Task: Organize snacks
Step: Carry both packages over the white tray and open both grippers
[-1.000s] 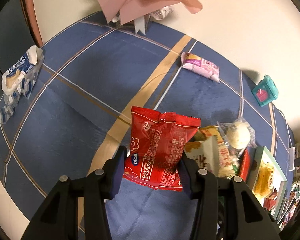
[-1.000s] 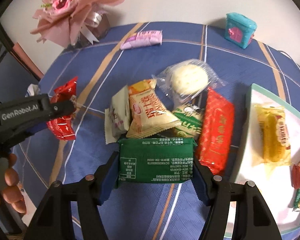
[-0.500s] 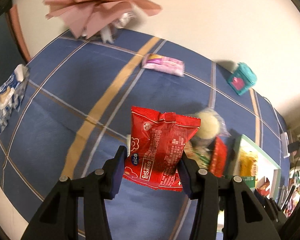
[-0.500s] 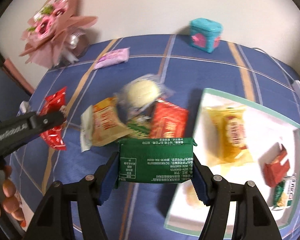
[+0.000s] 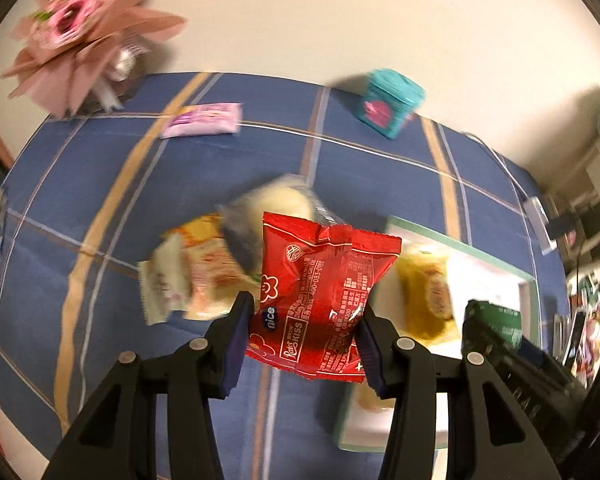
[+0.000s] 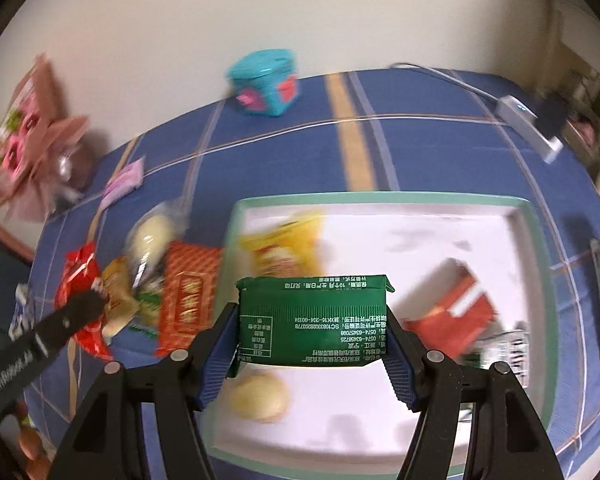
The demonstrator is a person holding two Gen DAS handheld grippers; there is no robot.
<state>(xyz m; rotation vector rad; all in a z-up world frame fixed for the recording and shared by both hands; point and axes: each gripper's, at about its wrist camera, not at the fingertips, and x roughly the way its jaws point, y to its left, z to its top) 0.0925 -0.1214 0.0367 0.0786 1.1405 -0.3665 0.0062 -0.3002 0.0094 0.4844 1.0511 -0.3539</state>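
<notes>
My left gripper [image 5: 306, 340] is shut on a red snack packet [image 5: 320, 300] and holds it above the blue cloth, just left of the white tray [image 5: 496, 268]. My right gripper [image 6: 312, 344] is shut on a green snack packet [image 6: 312, 320] and holds it over the white tray [image 6: 380, 204]. The tray holds a yellow packet [image 6: 284, 248], a red packet [image 6: 456, 312] and a round bun [image 6: 260, 396]. A pile of loose snacks [image 6: 156, 280] lies left of the tray. In the right wrist view the left gripper [image 6: 80, 308] shows with its red packet [image 6: 80, 276].
A teal box [image 6: 264, 80] and a purple packet [image 6: 124, 180] lie at the back of the blue checked cloth [image 6: 420, 140]. A pink bouquet [image 5: 84, 40] stands at the back left. A cable and adapter [image 6: 528, 128] lie at the back right.
Both grippers have swung to the right with their packets. The right gripper now hangs over the tray; the left gripper has come over the snack pile near the tray's left edge.
</notes>
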